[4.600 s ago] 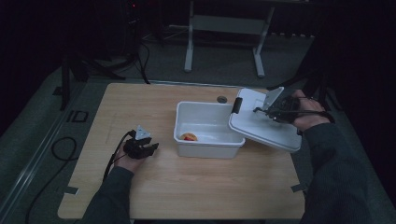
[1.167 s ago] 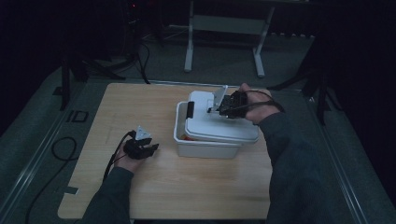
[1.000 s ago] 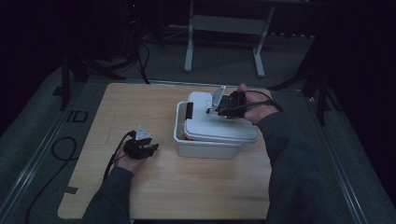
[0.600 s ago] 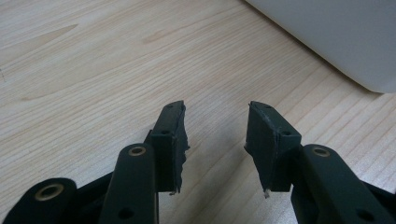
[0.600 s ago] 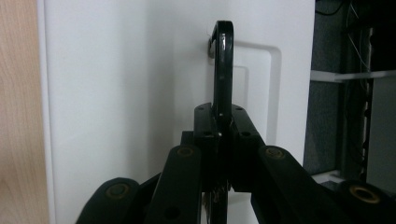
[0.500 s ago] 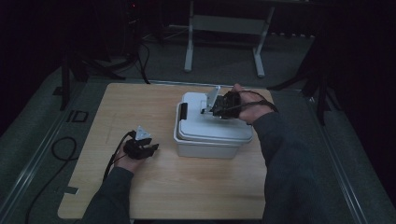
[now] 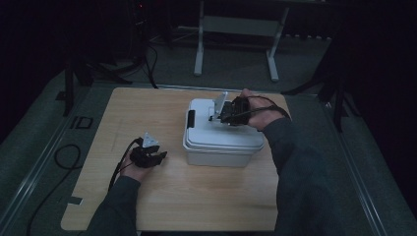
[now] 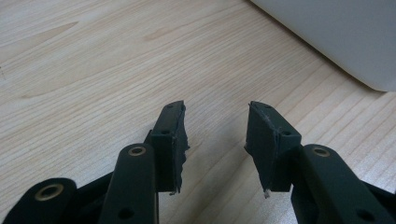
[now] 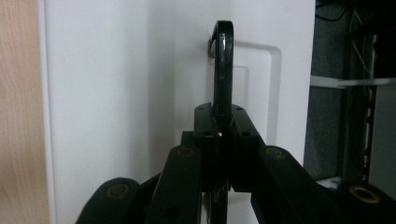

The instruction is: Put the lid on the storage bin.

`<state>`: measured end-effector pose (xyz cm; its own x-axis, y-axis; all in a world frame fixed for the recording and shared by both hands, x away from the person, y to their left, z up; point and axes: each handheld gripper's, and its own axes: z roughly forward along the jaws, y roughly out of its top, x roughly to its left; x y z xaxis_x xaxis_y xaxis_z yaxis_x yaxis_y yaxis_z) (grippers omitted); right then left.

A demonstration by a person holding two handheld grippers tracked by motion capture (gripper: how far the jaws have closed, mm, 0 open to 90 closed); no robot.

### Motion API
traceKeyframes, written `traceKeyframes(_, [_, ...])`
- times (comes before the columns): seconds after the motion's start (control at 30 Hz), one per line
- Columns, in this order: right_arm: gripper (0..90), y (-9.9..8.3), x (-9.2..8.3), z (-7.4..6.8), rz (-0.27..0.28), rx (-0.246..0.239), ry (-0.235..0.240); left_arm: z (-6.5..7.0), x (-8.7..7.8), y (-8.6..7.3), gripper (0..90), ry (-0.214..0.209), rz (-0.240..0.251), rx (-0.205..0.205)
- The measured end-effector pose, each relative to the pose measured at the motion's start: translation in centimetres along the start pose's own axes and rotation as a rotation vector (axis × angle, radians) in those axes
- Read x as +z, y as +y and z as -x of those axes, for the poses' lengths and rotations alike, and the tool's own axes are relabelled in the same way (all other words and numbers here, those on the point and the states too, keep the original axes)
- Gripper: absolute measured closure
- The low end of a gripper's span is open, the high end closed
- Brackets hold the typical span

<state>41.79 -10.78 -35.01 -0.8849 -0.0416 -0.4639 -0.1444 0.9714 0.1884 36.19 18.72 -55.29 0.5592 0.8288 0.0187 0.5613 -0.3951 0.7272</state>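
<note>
A white plastic box (image 7: 216, 156) stands on the wooden table (image 7: 147, 113) with its white lid (image 7: 236, 137) lying on top. In the right gripper view the lid's black carrying handle (image 9: 223, 60) stands upright above the lid surface (image 9: 116, 93), and my right gripper (image 9: 222, 116) is shut on it. From above, that right gripper (image 7: 219, 116) sits over the lid's far half. My left gripper (image 7: 160, 157) rests on the table left of the box, open with nothing between its fingers (image 8: 170, 140). The box wall (image 8: 336, 32) lies just beyond it.
A black latch (image 7: 191, 118) shows on the lid's left end. Bare wood (image 8: 93, 70) lies in front of the left gripper. A cable (image 7: 64, 162) trails off the table's left side. A metal stand (image 7: 236, 24) is on the floor behind the table.
The right gripper carried the lid in from the right and set it down level on the box, covering the orange thing inside. The left gripper has stayed put.
</note>
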Motion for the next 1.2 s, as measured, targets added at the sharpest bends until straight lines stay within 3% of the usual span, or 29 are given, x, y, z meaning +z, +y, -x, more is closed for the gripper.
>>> traceKeyframes(1.2, [84.1, 1.2, 1.7, -0.4, -0.015, -0.004, 0.028, 0.0, -0.1, 0.0, 57.2, -0.001, -0.001, 0.005])
